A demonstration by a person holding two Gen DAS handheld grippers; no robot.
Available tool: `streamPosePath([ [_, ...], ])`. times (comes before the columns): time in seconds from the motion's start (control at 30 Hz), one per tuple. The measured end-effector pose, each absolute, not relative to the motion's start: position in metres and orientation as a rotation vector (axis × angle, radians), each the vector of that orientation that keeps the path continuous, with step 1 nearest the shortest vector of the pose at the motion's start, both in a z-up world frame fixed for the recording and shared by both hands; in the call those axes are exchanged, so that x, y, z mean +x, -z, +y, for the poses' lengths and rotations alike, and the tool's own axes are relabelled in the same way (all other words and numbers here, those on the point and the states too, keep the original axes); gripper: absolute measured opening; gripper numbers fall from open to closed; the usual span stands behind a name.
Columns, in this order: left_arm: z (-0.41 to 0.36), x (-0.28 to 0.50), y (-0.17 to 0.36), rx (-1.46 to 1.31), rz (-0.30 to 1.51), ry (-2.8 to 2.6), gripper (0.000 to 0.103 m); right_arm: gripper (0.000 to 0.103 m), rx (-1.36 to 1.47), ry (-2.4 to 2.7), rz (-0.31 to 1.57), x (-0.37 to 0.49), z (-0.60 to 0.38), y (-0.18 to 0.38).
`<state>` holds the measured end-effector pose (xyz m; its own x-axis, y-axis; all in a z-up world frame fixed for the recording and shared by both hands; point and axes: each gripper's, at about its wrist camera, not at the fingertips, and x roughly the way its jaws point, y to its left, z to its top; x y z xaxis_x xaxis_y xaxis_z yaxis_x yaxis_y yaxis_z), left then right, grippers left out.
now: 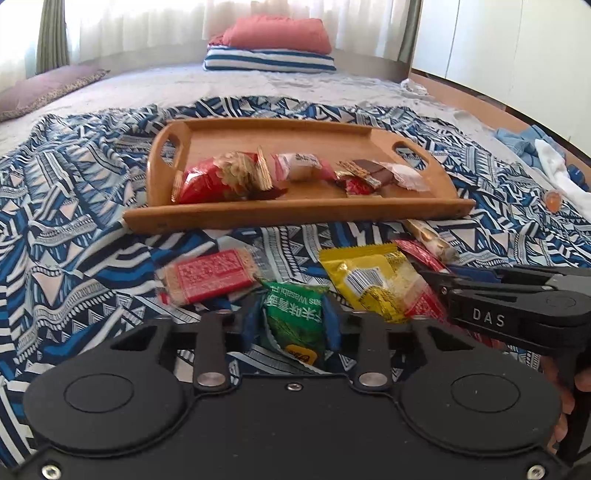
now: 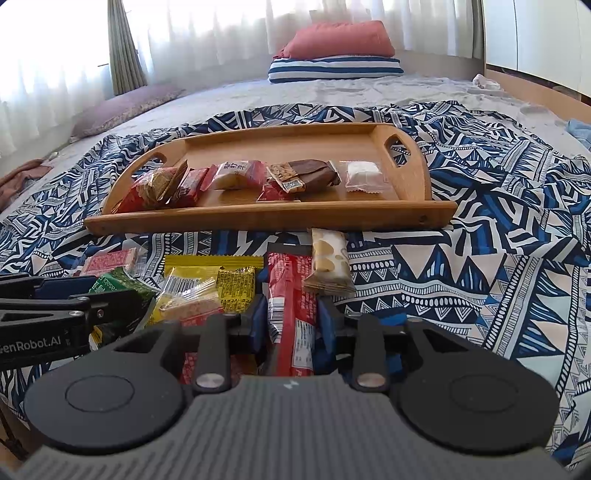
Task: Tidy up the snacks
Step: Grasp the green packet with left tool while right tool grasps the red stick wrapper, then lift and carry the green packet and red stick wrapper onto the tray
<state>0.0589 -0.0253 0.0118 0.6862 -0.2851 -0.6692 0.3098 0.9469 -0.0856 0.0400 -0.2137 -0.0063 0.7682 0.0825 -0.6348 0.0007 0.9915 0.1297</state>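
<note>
Pinching the green packet (image 1: pixel 295 325) in my left gripper (image 1: pixel 291 317), its pads pressed on both sides, I hold the red bar (image 2: pixel 293 317) clamped in my right gripper (image 2: pixel 293 321). Both lie on the patterned cloth (image 2: pixel 461 266), just before the tray (image 1: pixel 295 214), where six snacks sit in a row.

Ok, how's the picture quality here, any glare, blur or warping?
Left wrist view: curtained window blown out; red cracker pack slightly blurred; wooden tray bowed by fisheye. Right wrist view: window glare upper left, tray snacks fairly sharp, corners vignetted black.
</note>
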Motion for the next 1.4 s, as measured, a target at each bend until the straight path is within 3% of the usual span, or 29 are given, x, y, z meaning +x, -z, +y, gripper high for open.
streamPosePath([
  [0.07,-0.027,0.057,-0.013,0.045,0.736,0.329,0.031,0.032,0.118,-0.045,0.701,0.041,-0.213,0.004],
  [0.2,-0.024,0.056,-0.021,0.017,0.735,0.332,0.03,0.028,0.117,-0.048,0.713,0.042,-0.213,-0.002],
  [0.63,-0.005,0.072,-0.065,-0.042,0.695,0.309,0.03,0.025,0.165,-0.106,0.607,0.036,-0.224,-0.054],
  [1.03,0.002,0.127,-0.109,-0.066,0.641,0.279,0.029,0.025,0.178,-0.063,0.569,0.089,-0.259,-0.101],
  [1.4,-0.002,0.203,-0.095,-0.093,0.692,0.212,0.029,0.025,0.221,0.017,0.647,0.175,-0.296,-0.091],
])
